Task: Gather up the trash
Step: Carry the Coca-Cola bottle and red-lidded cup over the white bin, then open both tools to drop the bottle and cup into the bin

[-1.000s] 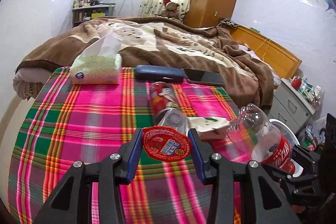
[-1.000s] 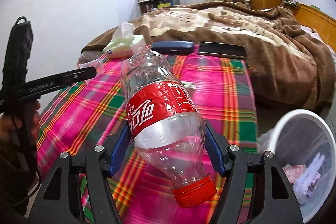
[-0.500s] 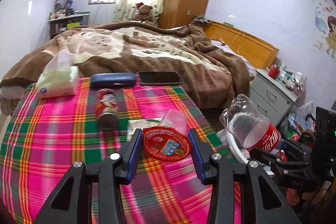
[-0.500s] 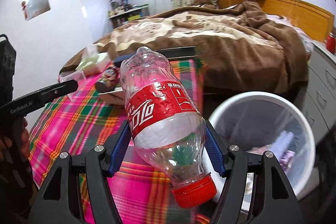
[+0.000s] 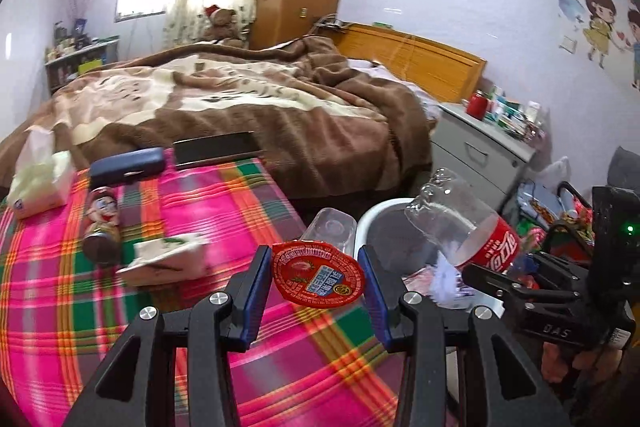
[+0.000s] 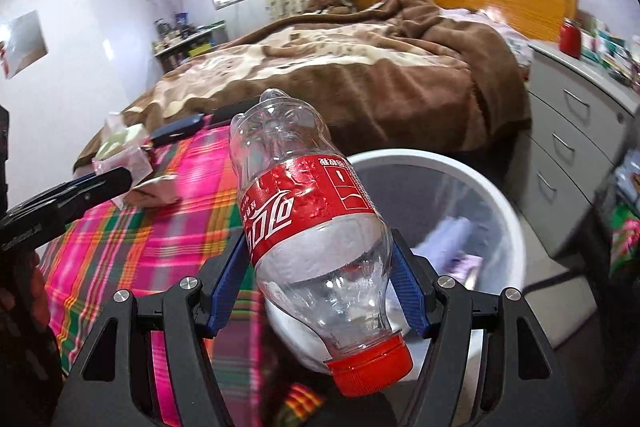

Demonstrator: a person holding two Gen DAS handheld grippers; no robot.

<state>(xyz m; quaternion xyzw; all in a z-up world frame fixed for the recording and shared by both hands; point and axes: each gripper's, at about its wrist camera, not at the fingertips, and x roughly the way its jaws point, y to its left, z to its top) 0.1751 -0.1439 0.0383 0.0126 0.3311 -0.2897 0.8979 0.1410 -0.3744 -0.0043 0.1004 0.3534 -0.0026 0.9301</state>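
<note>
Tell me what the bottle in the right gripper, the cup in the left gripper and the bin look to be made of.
Bottle: clear thin plastic; the room shows through it, glossy red film label, opaque red plastic cap.
Cup: clear plastic, see-through walls; its red printed lid looks like shiny foil or film, slightly wrinkled.
Bin: white smooth plastic, judging by its even rim; it seems lined with a translucent bag.

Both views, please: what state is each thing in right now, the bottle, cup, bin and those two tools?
Cola bottle: empty, capped, gripped upside down.
Plastic cup: foil lid peeled up, held.
Bin: open, some trash inside.
Left tool: shut on cup.
Right tool: shut on bottle.
Can: lying on tablecloth.
</note>
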